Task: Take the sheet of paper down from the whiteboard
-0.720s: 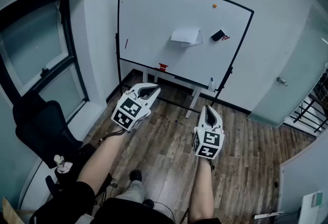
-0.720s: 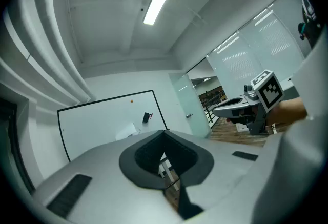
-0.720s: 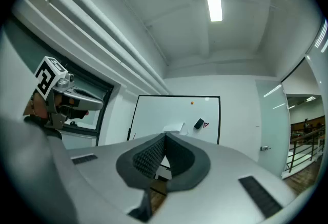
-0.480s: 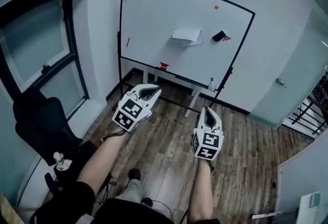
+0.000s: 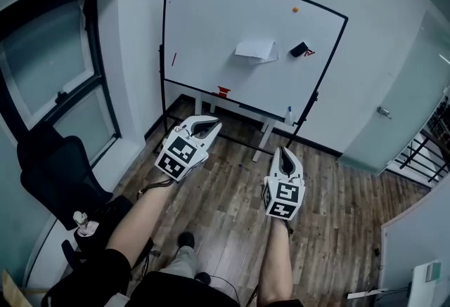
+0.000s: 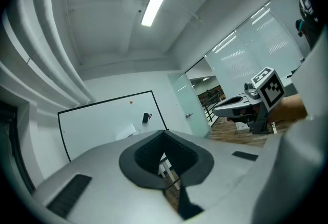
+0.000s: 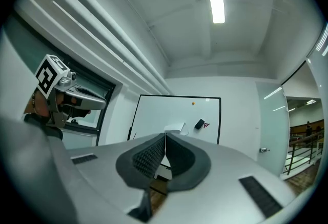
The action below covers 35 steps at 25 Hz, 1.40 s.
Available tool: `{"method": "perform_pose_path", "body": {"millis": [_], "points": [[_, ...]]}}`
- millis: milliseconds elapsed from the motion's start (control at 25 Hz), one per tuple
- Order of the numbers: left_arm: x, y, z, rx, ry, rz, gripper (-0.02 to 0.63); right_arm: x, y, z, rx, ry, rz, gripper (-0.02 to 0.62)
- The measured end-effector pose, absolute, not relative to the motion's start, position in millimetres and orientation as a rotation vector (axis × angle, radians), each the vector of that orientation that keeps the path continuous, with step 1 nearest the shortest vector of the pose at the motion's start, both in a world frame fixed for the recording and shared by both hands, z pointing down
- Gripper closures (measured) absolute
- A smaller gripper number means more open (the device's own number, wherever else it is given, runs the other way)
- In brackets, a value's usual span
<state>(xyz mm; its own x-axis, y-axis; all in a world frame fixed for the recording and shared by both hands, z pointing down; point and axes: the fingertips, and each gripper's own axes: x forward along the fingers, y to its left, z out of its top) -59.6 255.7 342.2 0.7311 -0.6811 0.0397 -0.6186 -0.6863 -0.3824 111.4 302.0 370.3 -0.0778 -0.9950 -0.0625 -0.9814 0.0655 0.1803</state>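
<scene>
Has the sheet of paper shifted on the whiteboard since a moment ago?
No. The sheet of paper keeps its spot on the whiteboard, just left of the black eraser.

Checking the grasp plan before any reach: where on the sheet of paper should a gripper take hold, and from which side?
Probably the lower right corner of the sheet of paper, approached from below: it seems to stand off the whiteboard, leaving room for a jaw behind it. The left gripper and right gripper are both shut, so one must open first.
</scene>
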Motion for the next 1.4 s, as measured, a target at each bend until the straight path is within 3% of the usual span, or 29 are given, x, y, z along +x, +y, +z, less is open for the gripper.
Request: {"method": "perform_pose_path", "body": {"millis": [1400], "points": [[-6.7, 38.2, 330.6, -2.596, 0.905, -0.196, 0.584, 152.9, 96.7, 353.7, 2.133, -2.175, -0.316, 0.571]]}}
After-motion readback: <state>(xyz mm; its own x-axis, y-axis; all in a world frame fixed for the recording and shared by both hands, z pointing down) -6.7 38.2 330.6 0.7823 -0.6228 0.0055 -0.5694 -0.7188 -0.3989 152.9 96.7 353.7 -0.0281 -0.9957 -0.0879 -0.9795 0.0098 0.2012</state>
